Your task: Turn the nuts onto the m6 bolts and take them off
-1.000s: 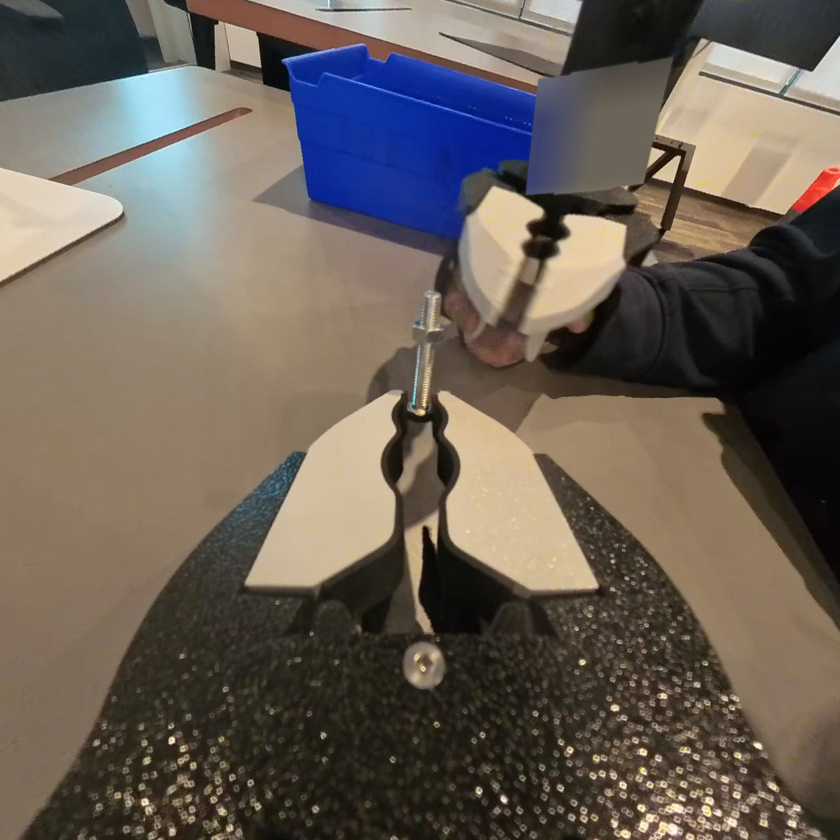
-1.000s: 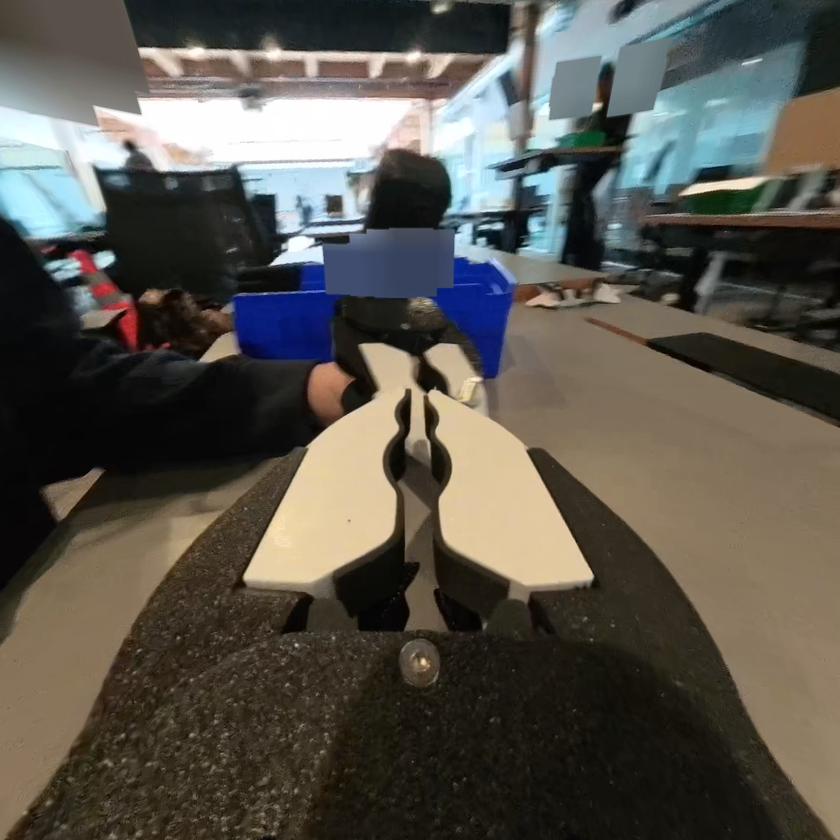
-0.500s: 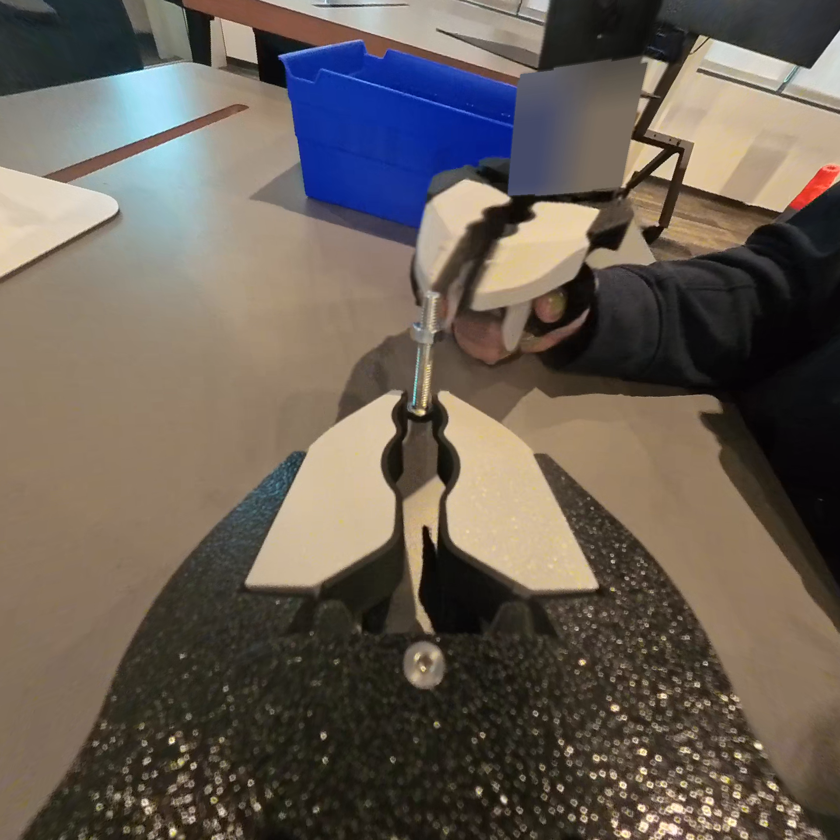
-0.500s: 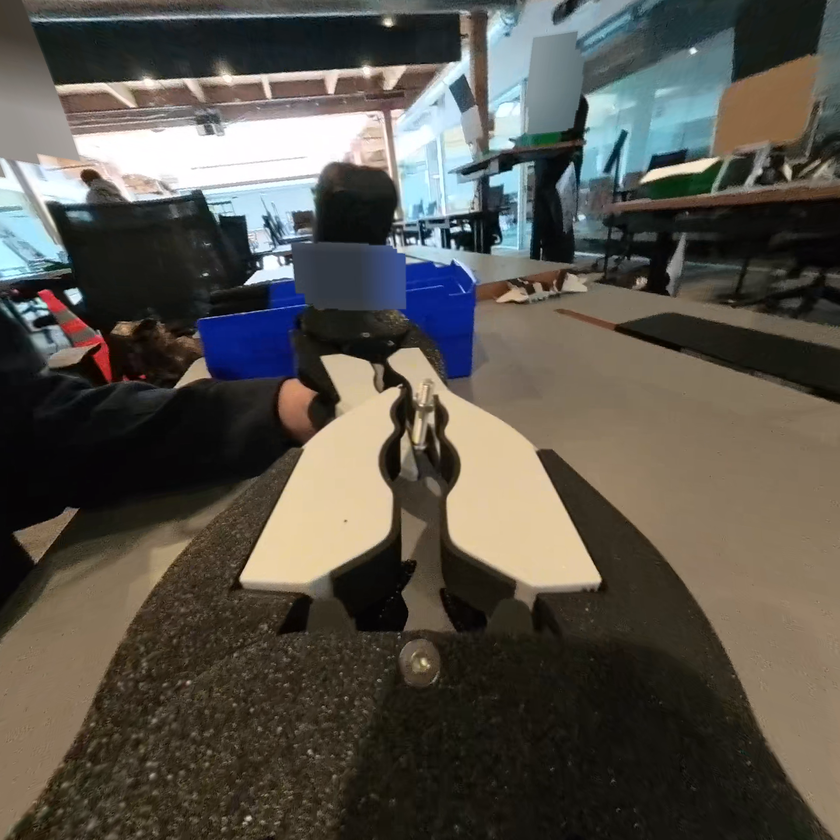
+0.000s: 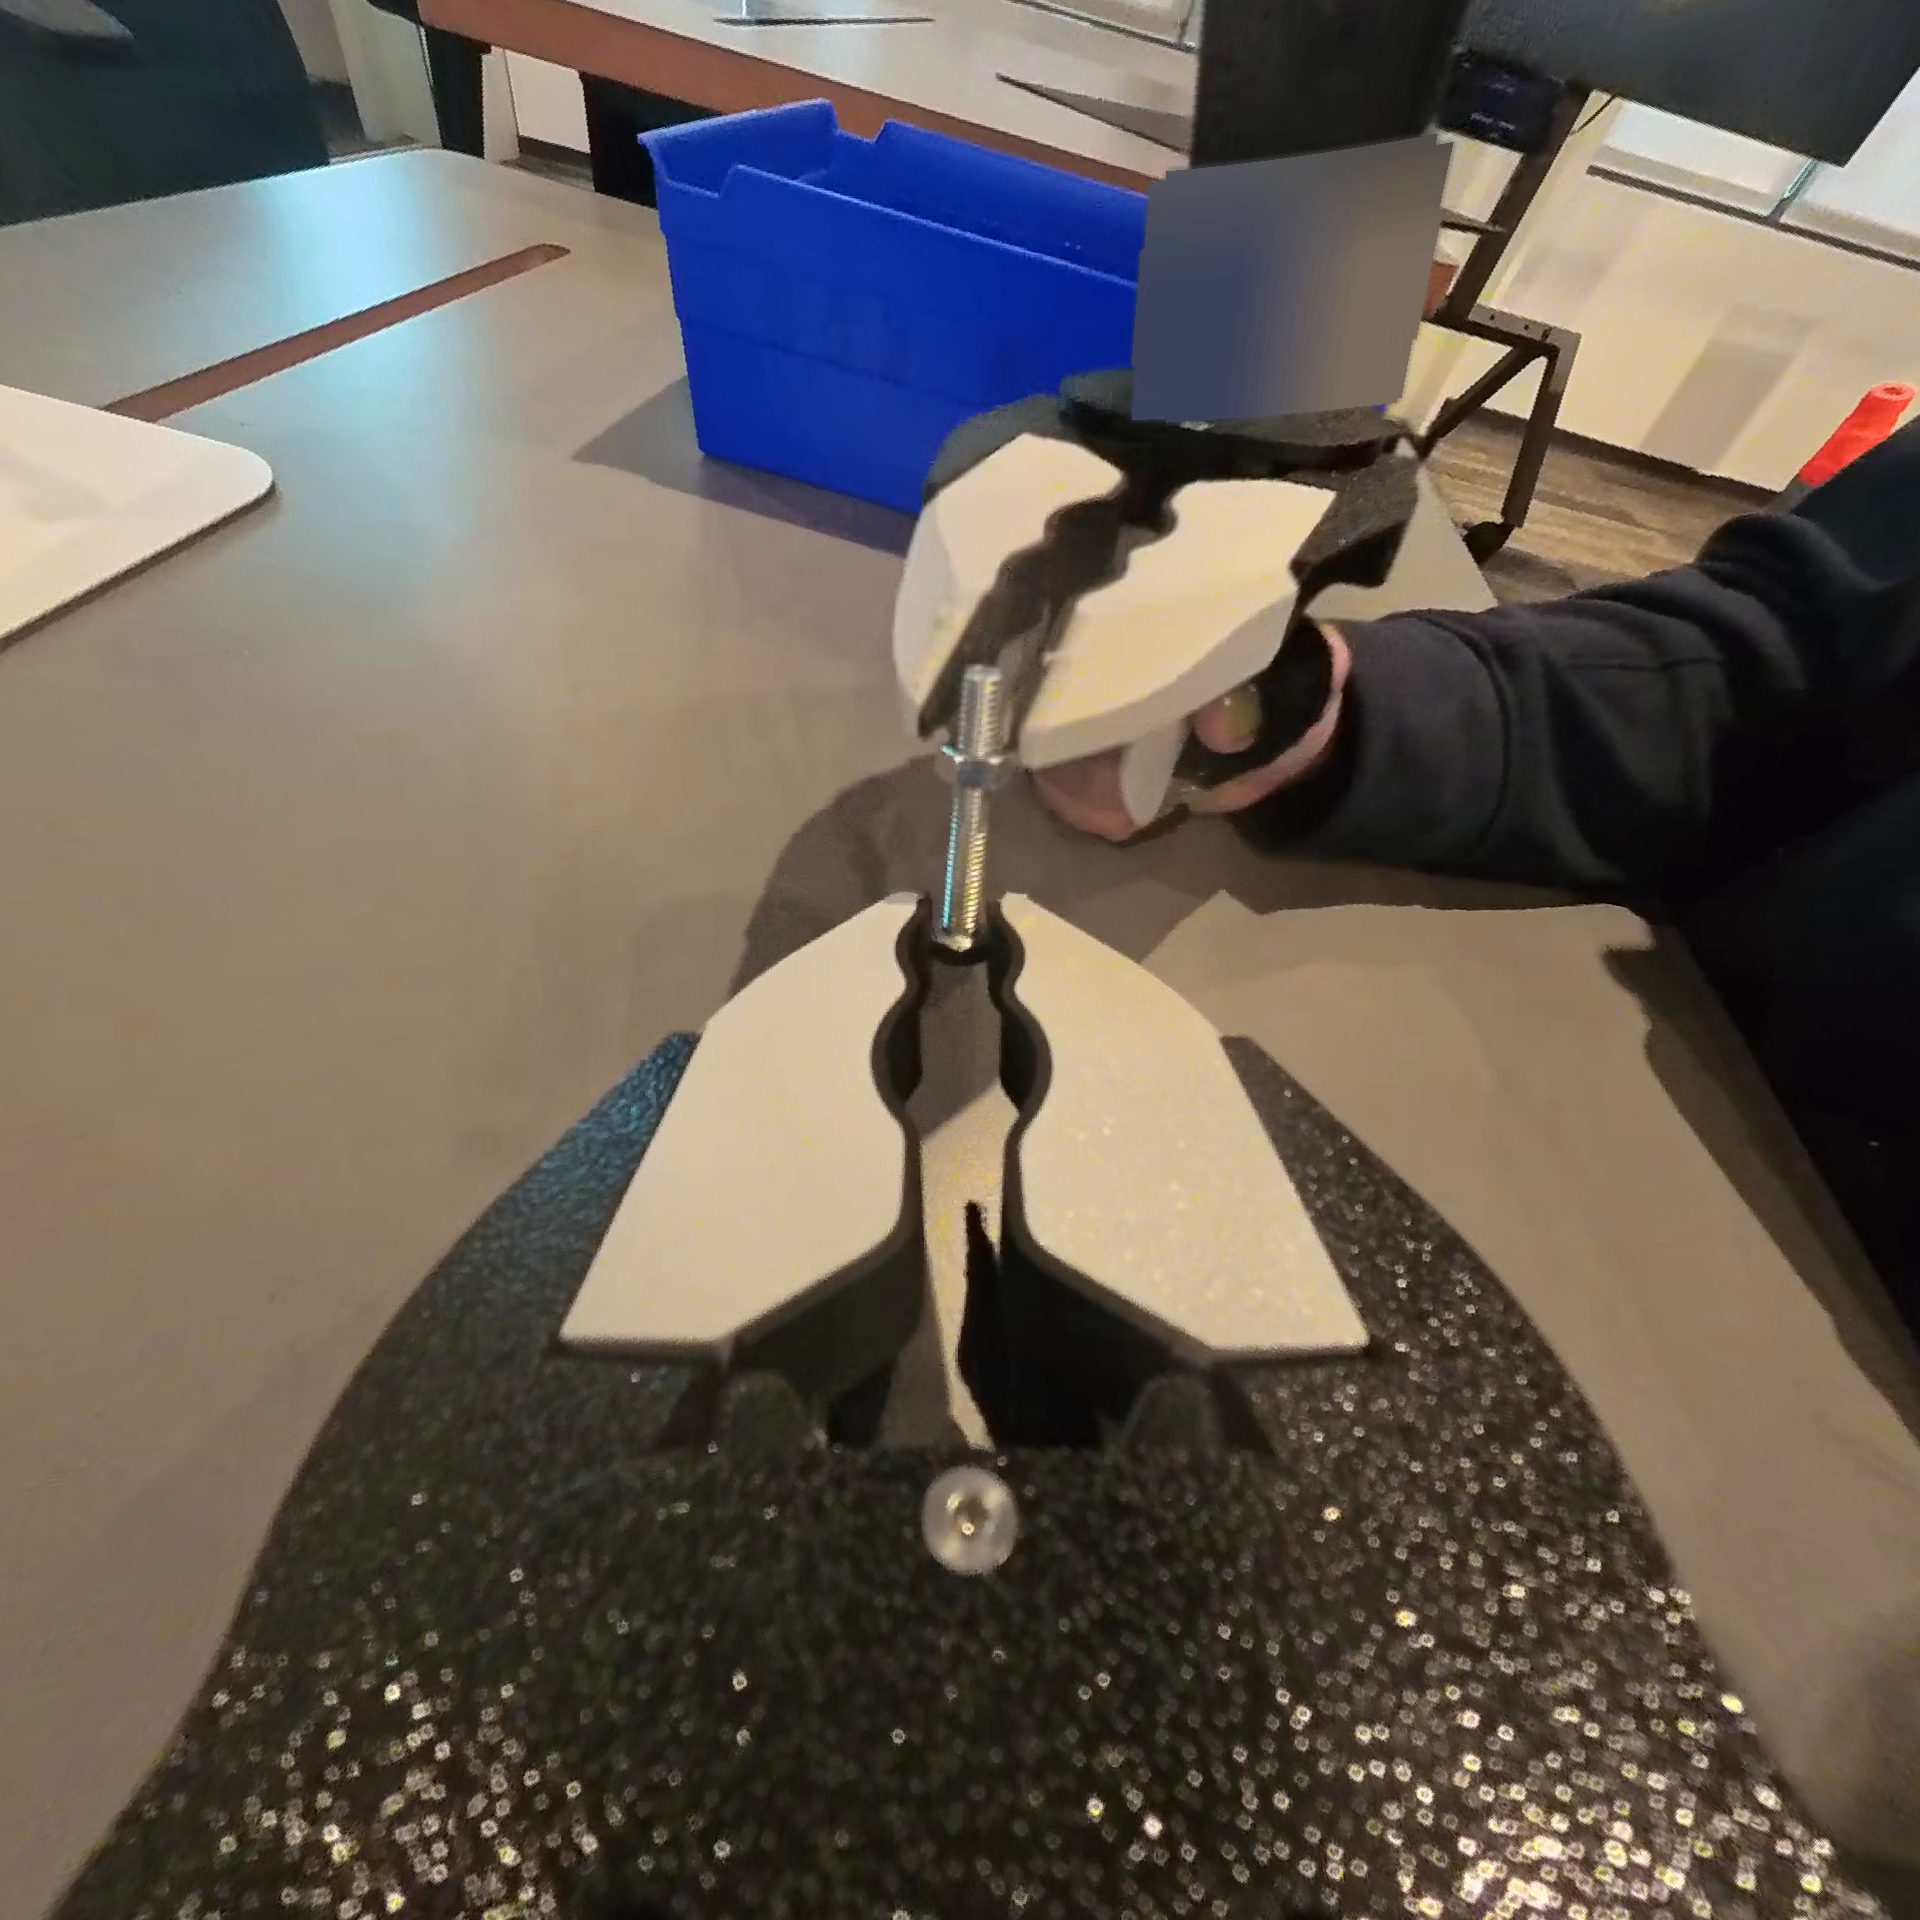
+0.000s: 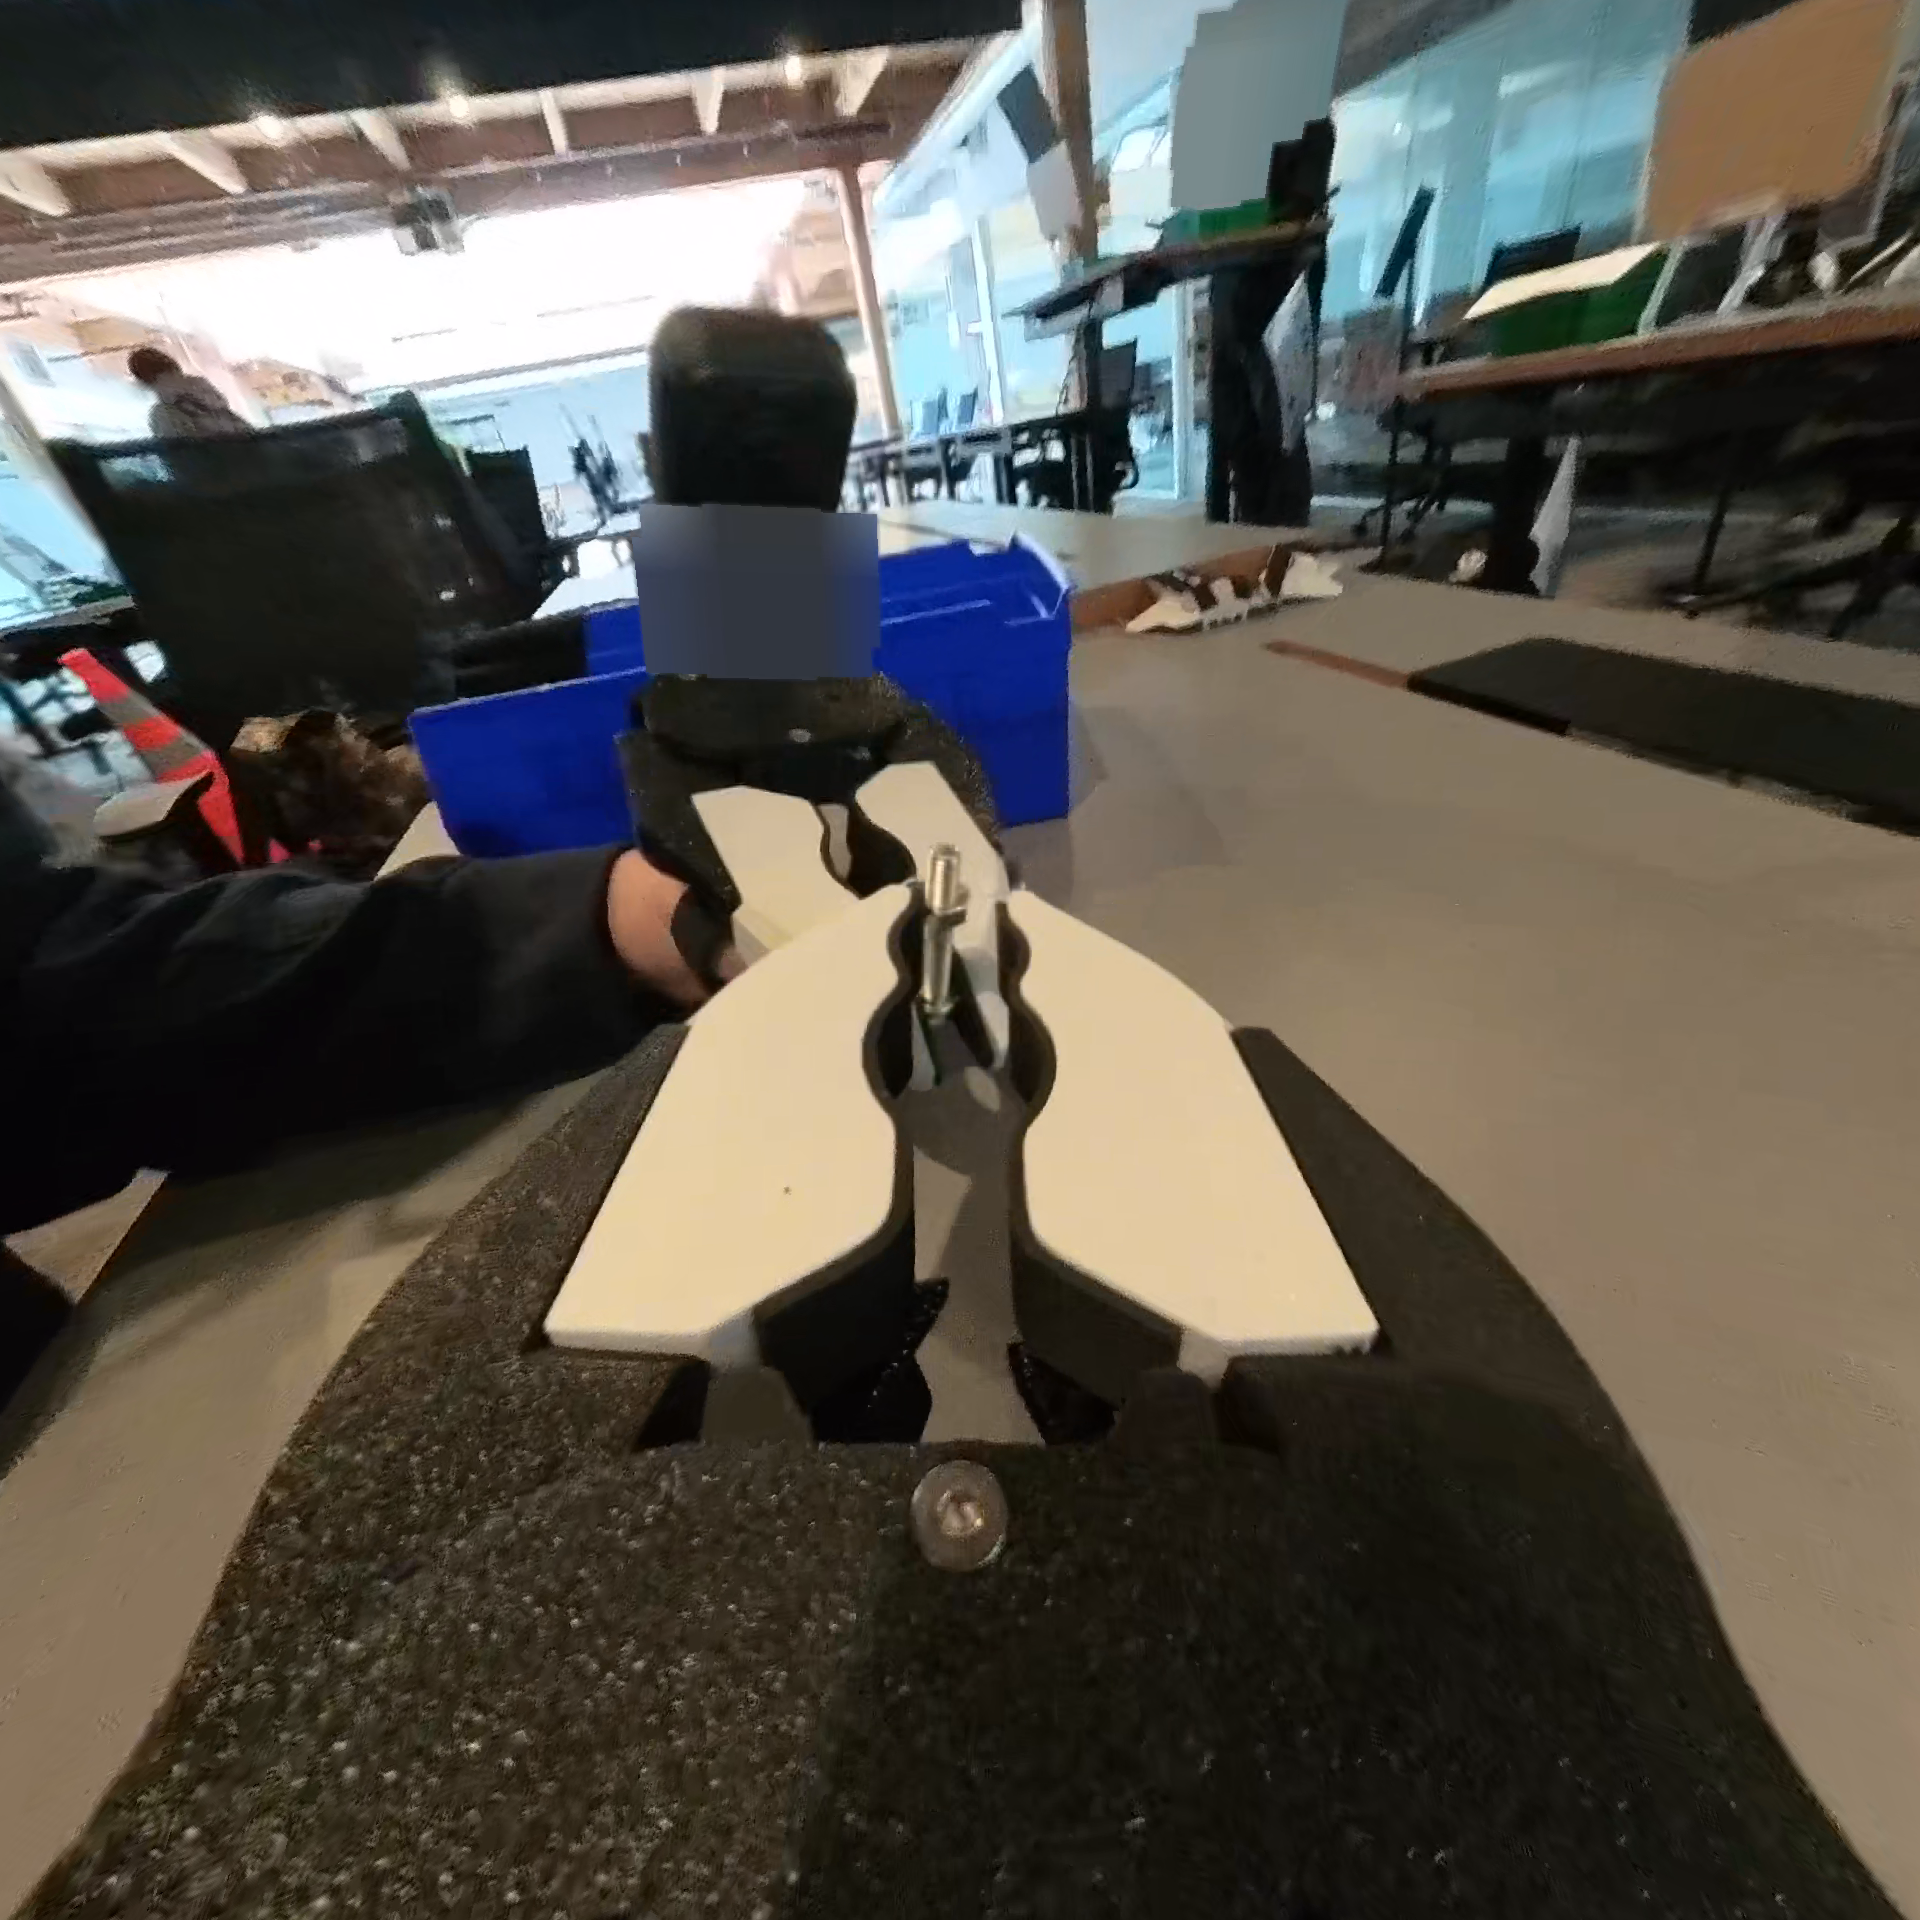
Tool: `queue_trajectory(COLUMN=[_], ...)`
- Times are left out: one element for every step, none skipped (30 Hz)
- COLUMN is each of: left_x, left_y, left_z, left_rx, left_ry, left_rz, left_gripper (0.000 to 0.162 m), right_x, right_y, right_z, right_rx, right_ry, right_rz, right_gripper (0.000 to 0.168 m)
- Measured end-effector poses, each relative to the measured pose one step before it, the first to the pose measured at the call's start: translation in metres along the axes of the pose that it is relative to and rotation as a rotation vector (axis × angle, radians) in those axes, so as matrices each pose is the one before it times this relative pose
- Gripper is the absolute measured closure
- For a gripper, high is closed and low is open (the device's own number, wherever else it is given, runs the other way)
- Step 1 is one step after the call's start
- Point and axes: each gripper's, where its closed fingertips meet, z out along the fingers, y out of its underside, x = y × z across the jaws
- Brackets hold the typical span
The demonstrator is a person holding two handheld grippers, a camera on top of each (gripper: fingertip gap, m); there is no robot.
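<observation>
My left gripper (image 5: 961,920) is shut on the lower end of a silver M6 bolt (image 5: 964,842) and holds it upright above the grey table (image 5: 416,831). A nut (image 5: 971,771) sits on the thread about a third of the way down from the top. My right gripper (image 5: 982,727) is tilted and straddles the bolt's top end just above the nut, jaws a little apart. In the right wrist view the bolt (image 6: 938,935) stands in the gap of my right gripper (image 6: 948,904) without touching either finger. A left gripper finger (image 6: 769,862) shows behind it.
A blue plastic bin (image 5: 883,343) stands on the table beyond the grippers and shows in the right wrist view (image 6: 966,707). A white board (image 5: 104,520) lies at the far left. A black mat (image 6: 1662,717) lies to the right. Dark sleeves (image 5: 1558,748) reach in. My two grippers' fingertips are within a few centimetres of each other.
My right gripper has come in from behind the bolt, tilted, opened slightly and now has the bolt's top between its fingers. My left gripper and the bolt have stayed put.
</observation>
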Motion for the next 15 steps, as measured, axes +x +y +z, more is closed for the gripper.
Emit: queue_trajectory(left_x=[-0.00002, 0.00031, -0.00017, -0.00029, -0.00012, 0.00004, 0.00019, 0.00007, 0.00016, 0.00011, 0.00000, -0.00014, 0.00013, 0.00002, -0.00005], left_y=[-0.00002, -0.00019, -0.00055, -0.00024, -0.00005, -0.00002, 0.00021, 0.00039, 0.00039, 0.00013, 0.00009, 0.00013, -0.00027, -0.00028, -0.00022], left_z=[0.00001, -0.00015, -0.00034, -0.00023, -0.00013, 0.00006, 0.00019, 0.00038, 0.00025, 0.00023, 0.00005, -0.00001, -0.00016, -0.00023, -0.00024], left_rx=[0.0002, 0.0017, 0.0042, 0.0025, 0.0007, -0.0002, -0.0021, -0.0035, -0.0030, -0.0015, -0.0009, -0.0003, 0.0021, 0.0024, 0.0015], left_ry=[0.0001, 0.0012, -0.0018, 0.0014, 0.0018, 0.0009, 0.0002, 0.0004, 0.0002, -0.0003, -0.0004, -0.0006, 0.0009, -0.0003, 0.0002], left_rz=[0.0004, 0.0014, -0.0005, -0.0041, -0.0033, -0.0004, 0.0012, 0.0011, 0.0012, 0.0015, 0.0004, -0.0007, 0.0007, 0.0002, -0.0008], left_gripper=[0.152, 0.153, 0.153, 0.153, 0.153, 0.152, 0.152, 0.152, 0.152, 0.152, 0.152, 0.152, 0.152, 0.152, 0.153], right_x=[-0.00264, -0.00308, -0.00611, -0.01309, -0.00427, 0.00571, 0.00640, 0.00622, 0.00616, 0.00445, 0.00105, 0.00088, 0.00126, -0.00101, -0.00060], right_y=[0.00203, 0.00069, -0.00159, -0.00218, -0.00202, -0.00115, -0.00054, 0.00042, 0.00101, 0.00160, 0.00155, -0.00010, -0.00034, -0.00039, -0.00067], right_z=[0.00169, 0.00041, -0.00174, -0.00286, -0.00196, -0.00132, -0.00063, 0.00023, 0.00089, 0.00150, 0.00144, 0.00055, -0.00027, -0.00039, -0.00064], right_rx=[-0.0175, -0.0047, 0.0144, 0.0221, 0.0182, 0.0101, 0.0046, -0.0030, -0.0083, -0.0138, -0.0131, -0.0001, 0.0036, 0.0030, 0.0065], right_ry=[-0.0179, -0.0130, -0.0298, -0.0757, -0.0139, 0.0475, 0.0421, 0.0321, 0.0287, 0.0181, -0.0011, 0.0046, 0.0128, -0.0020, 0.0010], right_rz=[-0.0050, -0.0149, -0.0247, -0.0300, -0.0132, 0.0014, 0.0117, 0.0198, 0.0207, 0.0175, 0.0074, -0.0029, -0.0063, -0.0079, -0.0079], right_gripper=[0.158, 0.160, 0.168, 0.168, 0.168, 0.168, 0.168, 0.168, 0.168, 0.168, 0.168, 0.168, 0.168, 0.168, 0.168])
